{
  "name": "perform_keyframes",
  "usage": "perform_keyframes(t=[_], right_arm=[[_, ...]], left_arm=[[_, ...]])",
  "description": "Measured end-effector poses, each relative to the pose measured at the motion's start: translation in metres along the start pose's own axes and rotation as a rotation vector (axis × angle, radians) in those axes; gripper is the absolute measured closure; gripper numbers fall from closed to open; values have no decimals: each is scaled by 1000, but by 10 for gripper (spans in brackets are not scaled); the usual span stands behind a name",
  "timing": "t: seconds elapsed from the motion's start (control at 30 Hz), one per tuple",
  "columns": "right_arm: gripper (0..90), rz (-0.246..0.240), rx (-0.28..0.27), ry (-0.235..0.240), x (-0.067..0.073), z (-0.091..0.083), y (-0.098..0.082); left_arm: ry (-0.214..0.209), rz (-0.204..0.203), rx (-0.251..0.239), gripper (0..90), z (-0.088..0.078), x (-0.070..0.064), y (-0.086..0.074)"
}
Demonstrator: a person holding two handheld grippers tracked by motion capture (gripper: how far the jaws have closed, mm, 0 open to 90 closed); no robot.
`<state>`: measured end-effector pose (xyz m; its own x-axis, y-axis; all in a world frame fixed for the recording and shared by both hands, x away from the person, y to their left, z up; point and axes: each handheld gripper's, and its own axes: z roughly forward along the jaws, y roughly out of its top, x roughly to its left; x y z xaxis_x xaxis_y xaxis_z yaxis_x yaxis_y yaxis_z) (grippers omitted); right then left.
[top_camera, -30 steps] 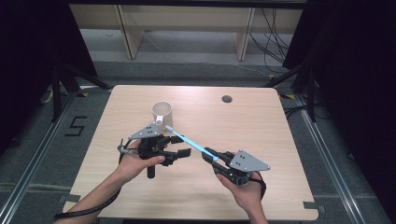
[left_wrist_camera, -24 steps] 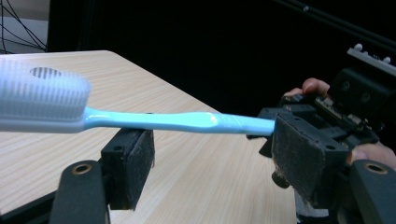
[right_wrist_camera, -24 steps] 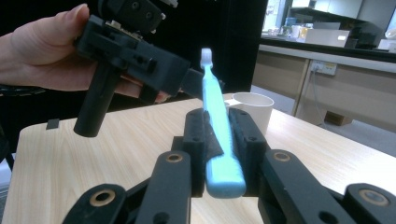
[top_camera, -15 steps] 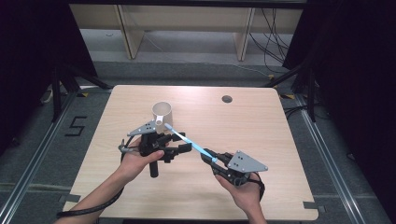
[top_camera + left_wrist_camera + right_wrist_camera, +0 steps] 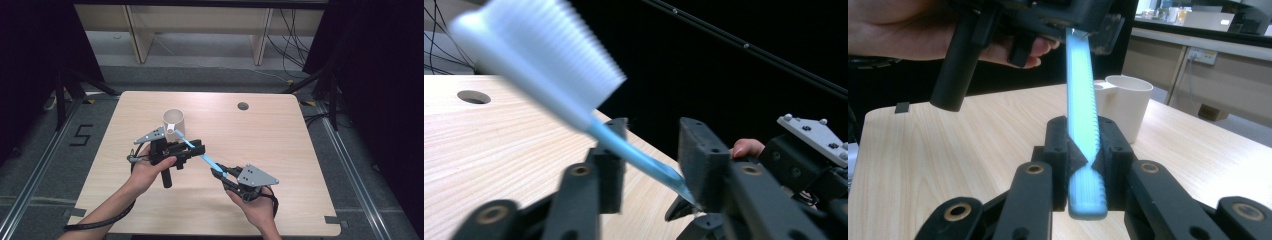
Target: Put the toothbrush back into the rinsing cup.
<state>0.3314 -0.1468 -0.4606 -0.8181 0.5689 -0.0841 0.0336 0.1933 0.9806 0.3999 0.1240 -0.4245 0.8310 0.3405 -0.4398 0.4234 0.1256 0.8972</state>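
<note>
The right gripper (image 5: 220,172) is clamped on the handle end of a blue toothbrush (image 5: 200,154), held in the air over the middle of the tabletop (image 5: 280,150). The left gripper (image 5: 197,148) has just been closing its jaws around the shaft, one pad touching, a gap at the other. A white cup (image 5: 174,125) stands behind, toward the far edge.

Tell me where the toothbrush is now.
In the high view the toothbrush hangs above the table's middle, between both grippers, its head beside the white cup.

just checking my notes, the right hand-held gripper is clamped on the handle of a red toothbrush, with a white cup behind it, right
Not red: the toothbrush is light blue, as the right gripper view shows. The right hand-held gripper is clamped on its handle, with the white cup behind.
</note>
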Motion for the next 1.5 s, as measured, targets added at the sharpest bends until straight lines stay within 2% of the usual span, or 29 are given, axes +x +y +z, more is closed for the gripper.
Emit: perform_keyframes(t=[0.1,0.23,0.33,0.37,0.4,0.47,0.5,0.53,0.57,0.63,0.67,0.7,0.73,0.83,0.87,0.9,0.93,0.97,1.03,1.07,1.1,1.13,1.17,1.2,1.23,1.33,1.37,1.47,1.5], right_arm=[[786,1,17,-8,2,3,-3],[784,-5,39,-9,5,8,-8],[780,12,55,-15,6,10,-10],[761,22,59,-3,6,13,-11],[743,5,63,-17,5,12,-11],[696,40,61,-6,4,14,-12],[669,67,73,-13,5,12,-12],[642,58,57,-27,3,13,-12],[622,48,67,-29,2,11,-11],[589,66,87,-53,1,8,-11],[578,50,77,-62,-1,7,-11],[575,88,104,-54,0,4,-11],[571,61,94,-67,-3,2,-10],[569,54,86,-82,-6,-3,-7],[569,97,81,-73,-4,-3,-7],[570,73,82,-91,-6,-6,-4],[570,73,82,-91,-6,-6,-4],[574,79,54,-96,-6,-7,1],[583,60,42,-114,-6,-10,7],[588,93,34,-96,-4,-11,10],[593,69,28,-112,-5,-12,13],[596,97,11,-93,-3,-12,16],[602,71,16,-114,-3,-14,20],[610,74,1,-116,-1,-14,23],[616,96,11,-104,1,-15,25],[631,78,-26,-108,3,-14,35],[632,97,-30,-99,5,-13,37],[638,103,-42,-77,8,-9,48],[637,77,-60,-77,7,-7,50]], left_arm=[[-31,-11,-7,714,1,-3,1],[-62,-2,-5,761,3,-8,2],[-87,-10,-1,797,6,-11,2],[-102,4,3,809,7,-14,3],[-104,12,6,816,8,-15,4],[-102,32,6,831,8,-17,5],[-93,50,7,838,7,-18,6],[-84,58,7,842,7,-18,7],[-79,64,6,844,7,-18,7],[-51,85,18,845,6,-18,9],[-51,85,18,846,6,-18,9],[-22,110,33,846,5,-18,9],[-11,124,43,846,5,-18,10],[18,161,66,847,5,-18,10],[32,180,77,847,5,-19,9],[40,189,84,847,5,-19,9],[40,189,84,847,5,-19,9],[57,215,98,847,6,-19,8],[72,232,115,848,7,-20,6],[79,245,124,847,8,-20,5],[88,257,132,848,9,-20,4],[97,266,139,848,9,-20,2],[103,272,144,848,10,-20,1],[106,275,148,848,11,-20,0],[110,282,153,847,12,-20,-1],[119,296,163,848,13,-21,-1],[125,302,167,848,14,-22,-2],[124,312,169,848,17,-23,-4],[130,315,180,848,17,-24,-5]])
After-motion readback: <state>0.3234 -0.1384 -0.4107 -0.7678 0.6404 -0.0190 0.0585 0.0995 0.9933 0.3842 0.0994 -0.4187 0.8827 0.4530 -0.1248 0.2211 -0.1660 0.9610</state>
